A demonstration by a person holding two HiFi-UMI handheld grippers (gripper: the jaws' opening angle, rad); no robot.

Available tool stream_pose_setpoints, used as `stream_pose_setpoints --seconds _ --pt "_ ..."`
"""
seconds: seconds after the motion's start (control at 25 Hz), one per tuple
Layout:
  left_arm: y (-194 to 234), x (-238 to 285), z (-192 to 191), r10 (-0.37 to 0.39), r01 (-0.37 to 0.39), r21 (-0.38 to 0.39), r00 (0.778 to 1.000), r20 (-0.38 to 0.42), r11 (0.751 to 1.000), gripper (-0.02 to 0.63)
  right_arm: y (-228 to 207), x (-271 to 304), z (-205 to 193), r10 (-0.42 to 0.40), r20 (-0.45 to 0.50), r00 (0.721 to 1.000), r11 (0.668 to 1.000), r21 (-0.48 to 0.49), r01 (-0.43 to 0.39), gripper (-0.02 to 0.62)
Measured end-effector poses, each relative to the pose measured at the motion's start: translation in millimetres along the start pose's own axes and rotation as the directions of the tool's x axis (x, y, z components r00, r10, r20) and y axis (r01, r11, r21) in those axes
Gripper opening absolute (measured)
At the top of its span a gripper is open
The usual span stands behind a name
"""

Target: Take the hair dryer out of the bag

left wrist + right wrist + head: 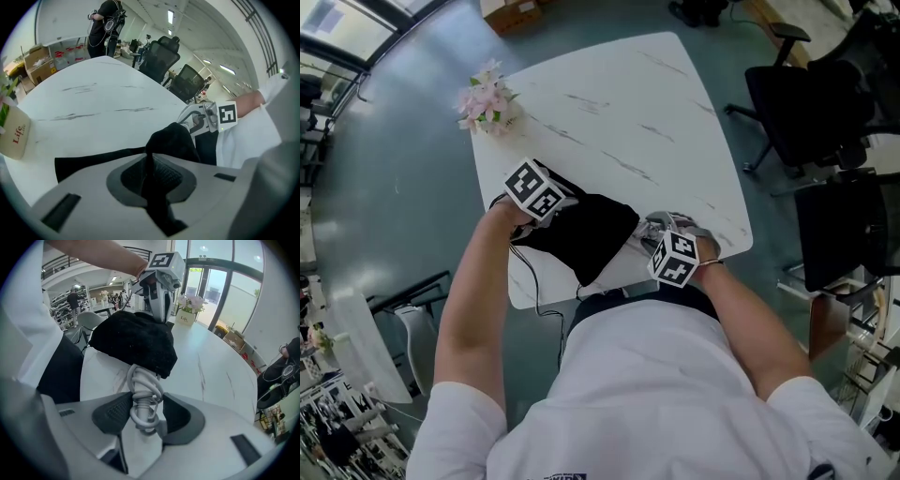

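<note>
A black fabric bag [586, 234] lies near the front edge of the white marble table [619, 112]. My left gripper [551, 217] sits at the bag's left end. In the left gripper view its jaws [149, 159] are shut on a fold of the black bag [173, 140]. A white hair dryer handle [143, 394], wrapped in its white cord, sticks out of the bag's [133, 341] right end. My right gripper [144, 411] has both pads against that wrapped handle. In the head view the right gripper [654, 232] sits just right of the bag. The dryer's body is hidden inside the bag.
A pot of pink flowers [490, 101] stands at the table's far left corner. A thin black cable [534, 281] hangs over the front edge. Black office chairs [806, 94] stand to the right of the table, and a cardboard box [511, 11] lies on the floor beyond it.
</note>
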State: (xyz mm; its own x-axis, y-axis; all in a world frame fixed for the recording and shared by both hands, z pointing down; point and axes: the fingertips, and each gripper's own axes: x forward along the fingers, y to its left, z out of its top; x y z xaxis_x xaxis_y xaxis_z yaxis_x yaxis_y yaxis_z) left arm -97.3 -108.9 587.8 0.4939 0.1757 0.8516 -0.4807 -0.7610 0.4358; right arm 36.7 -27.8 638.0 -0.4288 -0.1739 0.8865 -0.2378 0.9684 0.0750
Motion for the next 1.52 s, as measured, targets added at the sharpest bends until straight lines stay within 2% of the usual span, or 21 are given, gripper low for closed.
stream_pose_setpoints --seconds 0.2,0.44,0.6,1.08,1.52 --pt "7 0 -5 0.072 -0.071 -0.017 0.995 0.066 0.997 0.028 0 -1 0 -0.004 0.005 1.000 1.000 0.003 0.004 0.215" --pt "22 -7 -12 0.200 -0.188 -0.093 0.967 0.155 0.978 0.025 -2 -2 2 -0.022 0.011 1.000 1.000 0.002 0.022 0.213" --pt "31 -11 -18 0.281 -0.260 -0.144 0.948 0.149 0.955 0.025 -5 -4 7 -0.030 0.016 0.999 1.000 -0.004 0.030 0.212" --pt "50 -34 -43 0.408 -0.354 -0.291 0.900 0.151 0.889 0.023 -9 -7 16 -0.043 0.031 0.999 0.999 -0.032 0.044 0.209" --pt "58 -51 -69 0.494 -0.437 -0.318 0.861 0.123 0.841 0.023 -15 -11 6 -0.065 0.020 0.998 0.998 -0.023 0.066 0.209"
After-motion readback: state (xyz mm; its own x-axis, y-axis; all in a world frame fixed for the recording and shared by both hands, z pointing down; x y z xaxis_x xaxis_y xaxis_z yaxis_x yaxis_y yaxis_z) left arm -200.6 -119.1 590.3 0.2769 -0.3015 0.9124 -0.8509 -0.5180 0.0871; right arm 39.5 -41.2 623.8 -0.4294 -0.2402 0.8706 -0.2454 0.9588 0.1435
